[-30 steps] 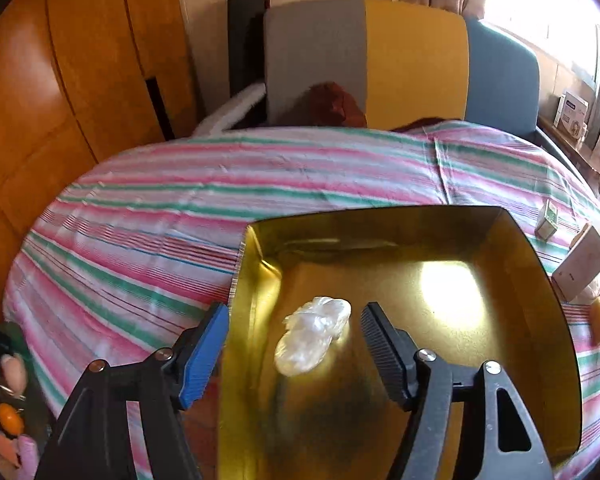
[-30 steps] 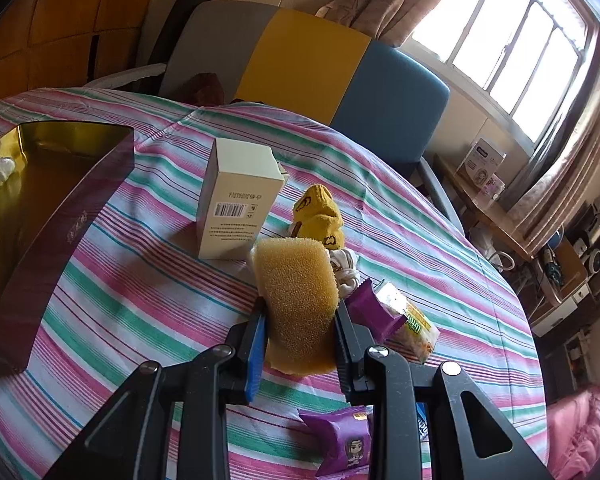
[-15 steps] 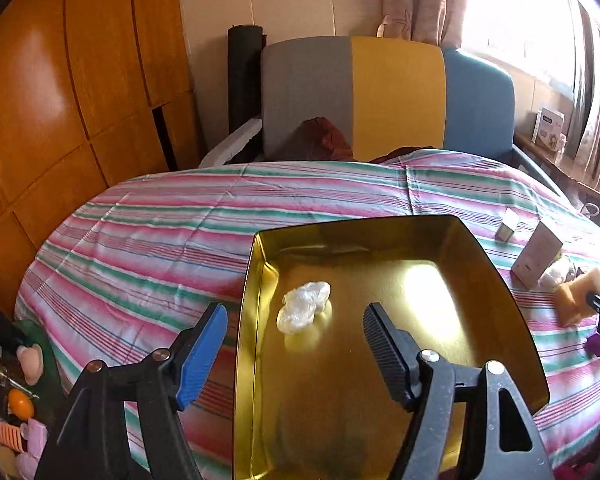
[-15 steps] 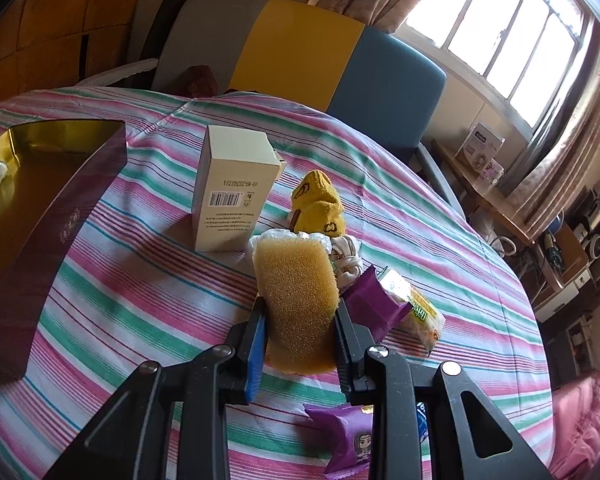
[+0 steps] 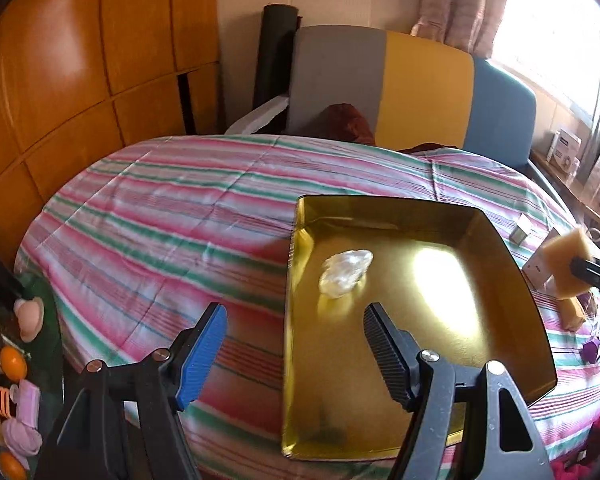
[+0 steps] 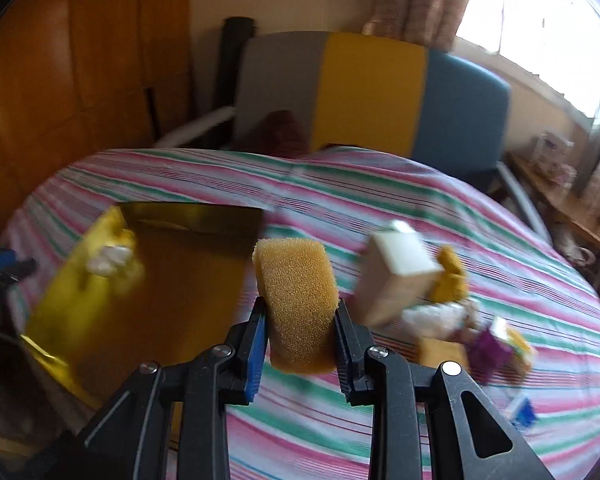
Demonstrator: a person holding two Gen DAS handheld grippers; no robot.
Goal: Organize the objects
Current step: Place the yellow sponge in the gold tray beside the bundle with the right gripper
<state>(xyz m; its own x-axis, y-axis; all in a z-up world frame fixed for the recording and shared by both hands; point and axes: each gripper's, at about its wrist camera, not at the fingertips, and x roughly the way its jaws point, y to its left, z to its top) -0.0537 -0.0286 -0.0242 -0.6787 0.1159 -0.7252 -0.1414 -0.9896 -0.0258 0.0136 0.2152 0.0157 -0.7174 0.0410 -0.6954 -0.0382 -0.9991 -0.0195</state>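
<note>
A gold tray (image 5: 384,204) sits on the striped tablecloth and holds a clear crumpled plastic wad (image 5: 346,274). My left gripper (image 5: 292,344) is open and empty, raised over the tray's near left edge. My right gripper (image 6: 300,344) is shut on a yellow sponge (image 6: 298,300) and holds it in the air at the tray's (image 6: 72,288) right side. The sponge (image 5: 568,264) also shows at the right edge of the left wrist view. The plastic wad (image 6: 108,260) is blurred in the right wrist view.
A white box (image 6: 396,276), a yellow toy (image 6: 452,280), purple snack packets (image 6: 496,352) and another sponge (image 6: 444,354) lie right of the tray. A grey, yellow and blue sofa (image 5: 412,92) stands behind the table. Small toys (image 5: 20,360) lie at the far left.
My right gripper has lifted the sponge off the cloth and swung left toward the tray. My left gripper has pulled back and up, away from the plastic wad.
</note>
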